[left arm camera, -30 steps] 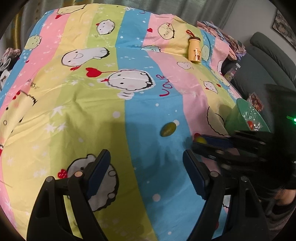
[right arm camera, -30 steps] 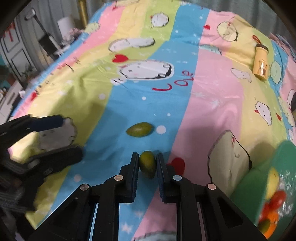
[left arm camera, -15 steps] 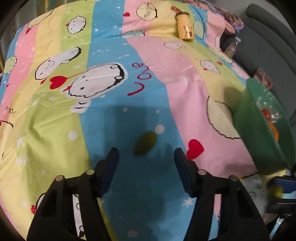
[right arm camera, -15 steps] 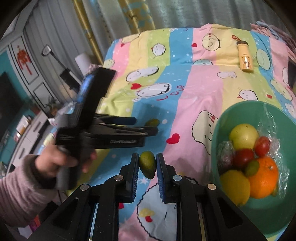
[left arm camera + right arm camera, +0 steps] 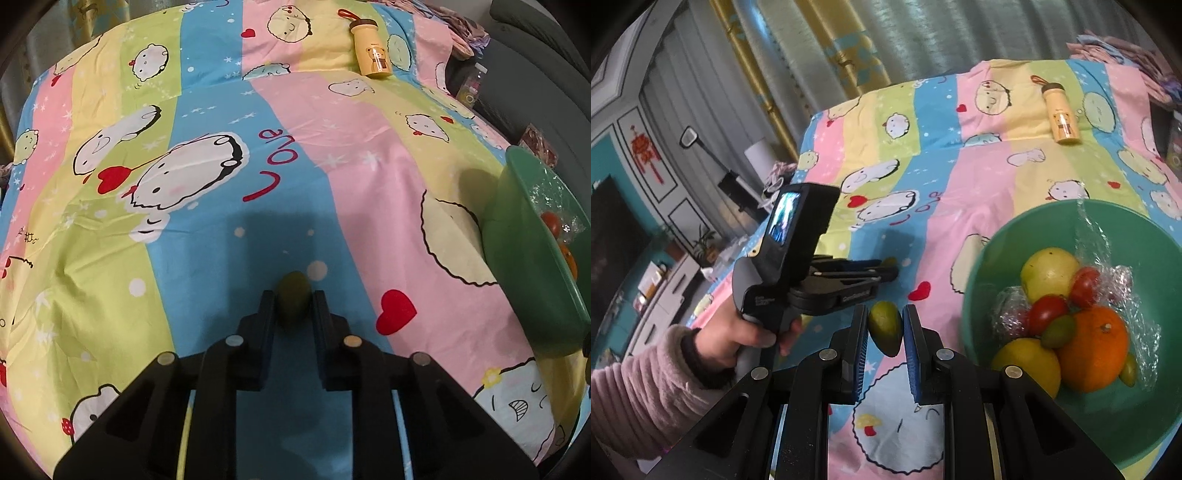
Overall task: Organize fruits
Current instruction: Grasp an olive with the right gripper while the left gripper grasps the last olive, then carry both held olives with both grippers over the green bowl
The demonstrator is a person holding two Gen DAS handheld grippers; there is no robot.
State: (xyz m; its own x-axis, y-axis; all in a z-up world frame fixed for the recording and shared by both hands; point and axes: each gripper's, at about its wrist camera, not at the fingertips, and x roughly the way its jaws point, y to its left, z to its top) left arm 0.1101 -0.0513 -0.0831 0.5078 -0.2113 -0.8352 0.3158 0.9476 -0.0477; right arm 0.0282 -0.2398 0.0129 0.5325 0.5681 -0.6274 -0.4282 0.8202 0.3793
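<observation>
My left gripper [image 5: 293,301] is shut on a small green fruit [image 5: 293,298] that rests on the blue stripe of the bedsheet; it also shows in the right wrist view [image 5: 892,267]. My right gripper [image 5: 884,325] is shut on another small green fruit [image 5: 885,326] and holds it in the air to the left of the green bowl [image 5: 982,251]. The bowl holds an orange [image 5: 1095,350], yellow fruits, red tomatoes and a small green fruit amid clear plastic wrap. The bowl's rim [image 5: 532,258] stands at the right edge of the left wrist view.
A yellow bottle [image 5: 371,51] lies at the far end of the striped cartoon bedsheet [image 5: 207,122]; it also shows in the right wrist view [image 5: 1061,118]. A grey sofa [image 5: 535,74] stands beyond the right edge. Curtains and furniture are to the left.
My left gripper has moved forward and closed on the green fruit on the sheet. My right gripper has lifted its fruit and carried it toward the bowl.
</observation>
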